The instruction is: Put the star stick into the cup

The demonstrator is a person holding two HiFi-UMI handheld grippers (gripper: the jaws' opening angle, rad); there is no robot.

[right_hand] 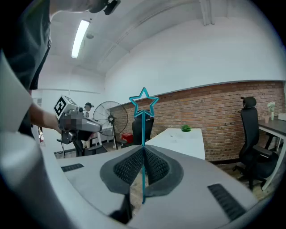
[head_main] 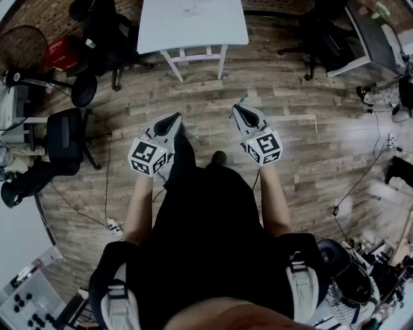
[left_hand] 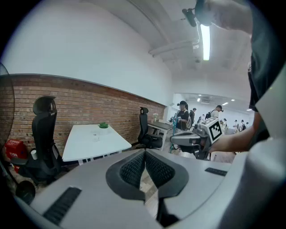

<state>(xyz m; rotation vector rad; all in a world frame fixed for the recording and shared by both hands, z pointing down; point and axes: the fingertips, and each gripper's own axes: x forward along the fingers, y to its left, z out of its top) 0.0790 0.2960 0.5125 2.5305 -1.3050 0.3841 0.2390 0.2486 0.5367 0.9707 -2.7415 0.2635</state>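
My right gripper [right_hand: 143, 151] is shut on the thin teal star stick [right_hand: 143, 117]. The stick runs up between the pads and its star outline stands above the jaw tips. In the head view the right gripper [head_main: 240, 109] is held over the wood floor, with a bit of teal stick [head_main: 243, 100] at its tip. My left gripper [head_main: 170, 121] is level with it on the left, shut with nothing between its pads [left_hand: 134, 169]. A small clear cup-like thing [head_main: 187, 8] stands on the white table [head_main: 213, 29] ahead, far from both grippers.
A green object [left_hand: 103, 125] sits at the table's far end by the brick wall [left_hand: 89, 103]. Black office chairs [head_main: 103, 32] and a floor fan [head_main: 26, 48] stand to the left, another chair [head_main: 326, 38] and a desk [head_main: 377, 38] to the right. Cables lie on the floor [head_main: 310, 155].
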